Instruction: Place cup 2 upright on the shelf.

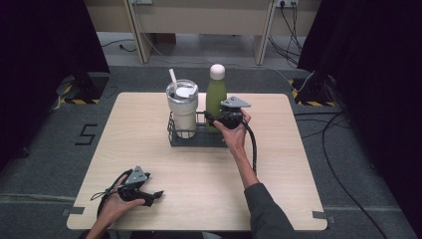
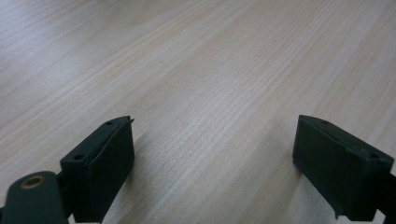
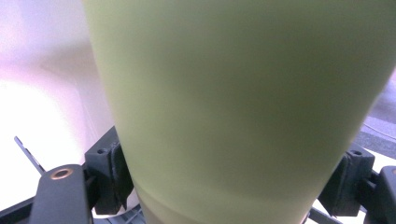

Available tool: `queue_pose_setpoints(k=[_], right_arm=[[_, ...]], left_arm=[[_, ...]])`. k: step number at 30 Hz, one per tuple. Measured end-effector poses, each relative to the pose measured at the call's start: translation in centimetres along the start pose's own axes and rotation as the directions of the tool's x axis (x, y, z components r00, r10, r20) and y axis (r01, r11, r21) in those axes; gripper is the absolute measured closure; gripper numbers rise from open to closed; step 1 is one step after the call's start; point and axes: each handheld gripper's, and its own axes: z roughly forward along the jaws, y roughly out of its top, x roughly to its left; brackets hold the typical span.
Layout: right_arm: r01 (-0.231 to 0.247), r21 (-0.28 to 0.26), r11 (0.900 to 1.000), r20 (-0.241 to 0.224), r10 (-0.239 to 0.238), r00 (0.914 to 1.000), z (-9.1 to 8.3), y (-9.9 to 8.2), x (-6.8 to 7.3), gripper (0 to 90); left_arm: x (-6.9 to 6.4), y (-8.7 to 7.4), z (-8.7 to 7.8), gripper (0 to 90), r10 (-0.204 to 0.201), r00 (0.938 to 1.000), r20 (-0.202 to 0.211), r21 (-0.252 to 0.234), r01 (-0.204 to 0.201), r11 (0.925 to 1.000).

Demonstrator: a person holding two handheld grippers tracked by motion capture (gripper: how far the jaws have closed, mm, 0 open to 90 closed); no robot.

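Note:
A green bottle (image 1: 215, 94) with a white cap stands upright in the right half of a black wire rack (image 1: 196, 140) at the table's middle back. My right gripper (image 1: 213, 118) is shut on the bottle's lower body from the right. In the right gripper view both black pads (image 3: 109, 175) press against the sides of the green bottle (image 3: 233, 93). I cannot tell whether the bottle's base rests on the rack floor. My left gripper (image 1: 155, 195) lies near the table's front left edge, open, and between its fingers (image 2: 105, 163) there is only bare wood.
A white and steel tumbler (image 1: 182, 107) with a straw fills the rack's left half, close beside the bottle. The light wooden table (image 1: 149, 149) is ringed by grey floor with cables at the right. Black curtains hang at both sides.

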Motion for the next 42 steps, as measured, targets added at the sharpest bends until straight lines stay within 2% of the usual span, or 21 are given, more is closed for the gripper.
queue_pose_setpoints(k=[8, 14, 18, 22, 29, 38, 42], right_arm=[[-0.016, 0.0, 0.9999, 0.001, 0.016, 0.9999, 0.3, -0.8, -0.1, 21.1], [-0.01, 0.001, 0.9999, 0.003, 0.01, 0.9999, 0.4, -1.3, -0.1, 21.1], [0.001, -0.002, 1.0, 0.009, -0.001, 1.0, 0.3, -1.4, 0.0, 21.0], [0.042, 0.008, 0.9991, 0.013, -0.042, 0.999, 0.3, -1.4, 0.4, 20.9], [0.034, 0.009, 0.9994, 0.01, -0.034, 0.9994, 0.2, -1.5, 0.3, 20.6], [-0.028, 0.02, 0.9994, -0.009, 0.029, 0.9995, 0.0, -1.6, 0.0, 18.2], [-0.033, 0.017, 0.9993, -0.015, 0.033, 0.9993, -0.4, -1.6, 0.0, 17.4]], left_arm=[[0.0, 0.0, 0.0, 12.0, 0.0, 1.0, 0.0, 0.0, 0.0, 1.0], [0.0, 0.0, 0.0, 12.0, 0.0, 1.0, 0.001, 0.0, 0.0, 1.0], [0.0, 0.0, 0.0, 12.0, 0.0, 1.0, 0.001, 0.0, 0.0, 1.0], [0.0, 0.0, 0.0, 12.0, 0.0, 1.0, 0.0, -0.001, 0.0, 1.0], [0.0, 0.0, 0.0, 12.0, 0.0, 1.0, 0.0, 0.0, 0.0, 1.0], [0.0, 0.0, 0.0, 12.0, 0.0, 1.0, 0.001, 0.0, 0.0, 1.0], [0.0, 0.0, 0.0, 12.0, 0.0, 1.0, 0.001, -0.001, 0.0, 1.0]])
